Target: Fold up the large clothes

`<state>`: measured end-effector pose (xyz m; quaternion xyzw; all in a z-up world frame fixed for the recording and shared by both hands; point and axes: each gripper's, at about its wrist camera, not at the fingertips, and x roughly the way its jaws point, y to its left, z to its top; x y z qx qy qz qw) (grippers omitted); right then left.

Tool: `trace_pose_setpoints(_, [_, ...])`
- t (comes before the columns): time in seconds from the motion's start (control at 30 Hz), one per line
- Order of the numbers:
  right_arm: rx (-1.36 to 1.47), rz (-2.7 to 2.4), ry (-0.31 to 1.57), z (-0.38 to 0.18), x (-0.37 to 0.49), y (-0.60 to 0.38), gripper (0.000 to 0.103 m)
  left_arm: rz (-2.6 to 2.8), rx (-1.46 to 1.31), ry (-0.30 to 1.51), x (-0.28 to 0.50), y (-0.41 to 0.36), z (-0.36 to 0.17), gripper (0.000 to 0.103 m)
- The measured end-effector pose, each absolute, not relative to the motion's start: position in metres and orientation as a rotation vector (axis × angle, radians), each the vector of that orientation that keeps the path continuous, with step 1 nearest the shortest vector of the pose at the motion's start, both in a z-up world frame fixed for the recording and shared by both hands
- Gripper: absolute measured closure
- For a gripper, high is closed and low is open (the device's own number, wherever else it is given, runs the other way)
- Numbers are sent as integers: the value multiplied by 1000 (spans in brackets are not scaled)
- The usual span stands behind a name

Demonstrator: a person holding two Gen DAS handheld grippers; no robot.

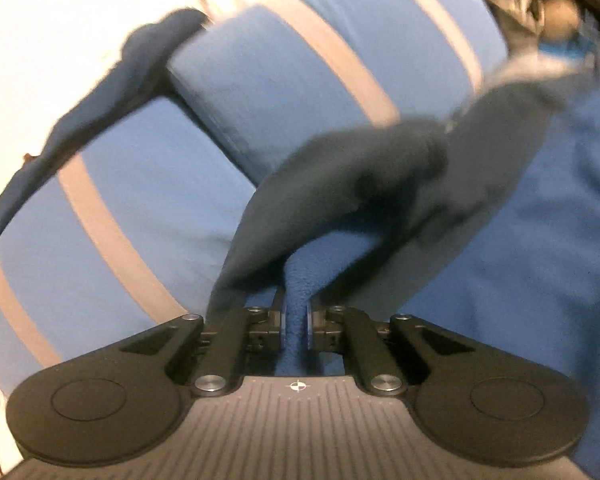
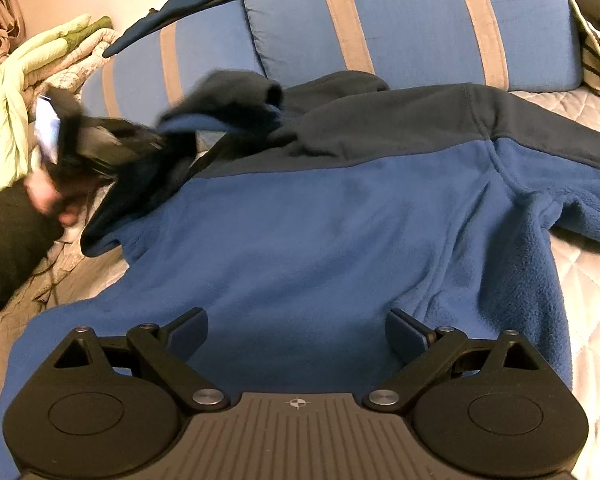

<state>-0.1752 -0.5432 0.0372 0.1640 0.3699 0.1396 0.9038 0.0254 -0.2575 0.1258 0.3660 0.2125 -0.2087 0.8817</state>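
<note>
Across a quilted bed, the blue fleece jacket is lying spread before striped blue cushions. Left tongs are pinching its sleeve, lifting it; right tongs are hovering wide apart above the hem. Folded bedding is sitting piled by the wall.

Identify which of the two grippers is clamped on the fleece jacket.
The left gripper: its jaws pinch a fold of the fleece jacket. The right gripper hangs over the jacket's body with jaws wide apart, holding nothing.
</note>
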Motion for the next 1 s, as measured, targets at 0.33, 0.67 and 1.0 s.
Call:
trace_pose_setpoints(0.33, [329,274,755,38,-178,-541,7,-603,252,698,33,-180,206,95])
trace_pose_setpoints(0.67, [327,254,750,38,-181,-540,7,-478,259,781,75,-225,138,95])
trace_pose_setpoints(1.0, [340,263,758,36,-177,-542,8,-286,659,735,65,-208,79,94])
